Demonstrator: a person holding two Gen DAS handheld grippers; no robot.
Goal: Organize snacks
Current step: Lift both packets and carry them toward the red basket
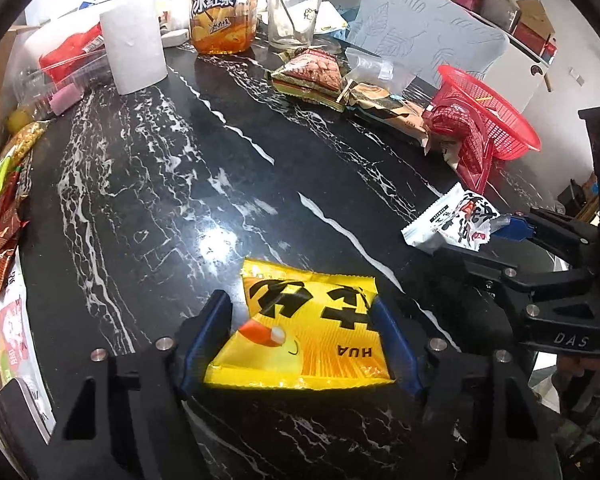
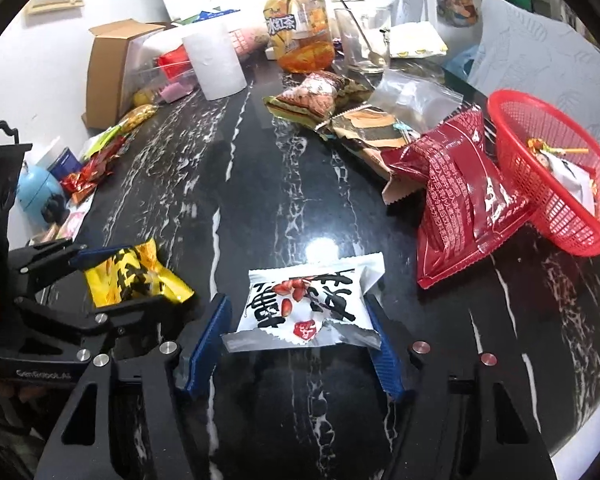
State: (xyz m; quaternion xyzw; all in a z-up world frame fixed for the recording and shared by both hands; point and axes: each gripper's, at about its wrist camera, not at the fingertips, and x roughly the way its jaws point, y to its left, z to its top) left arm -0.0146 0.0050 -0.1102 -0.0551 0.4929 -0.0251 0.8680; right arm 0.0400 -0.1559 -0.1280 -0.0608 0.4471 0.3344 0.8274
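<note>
You're mid-pickup: left claw (image 1: 302, 344) pinches the yellow packet (image 1: 300, 332), right claw (image 2: 300, 332) the white packet (image 2: 308, 300); next, carry both to the red basket (image 2: 540, 184), right of frame.

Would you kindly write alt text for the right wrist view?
The right gripper straddles a white crinkly snack packet on a black marble table. At left, the left gripper holds a yellow foil snack packet. At right, a dark red snack bag leans by a red plastic basket.
</note>
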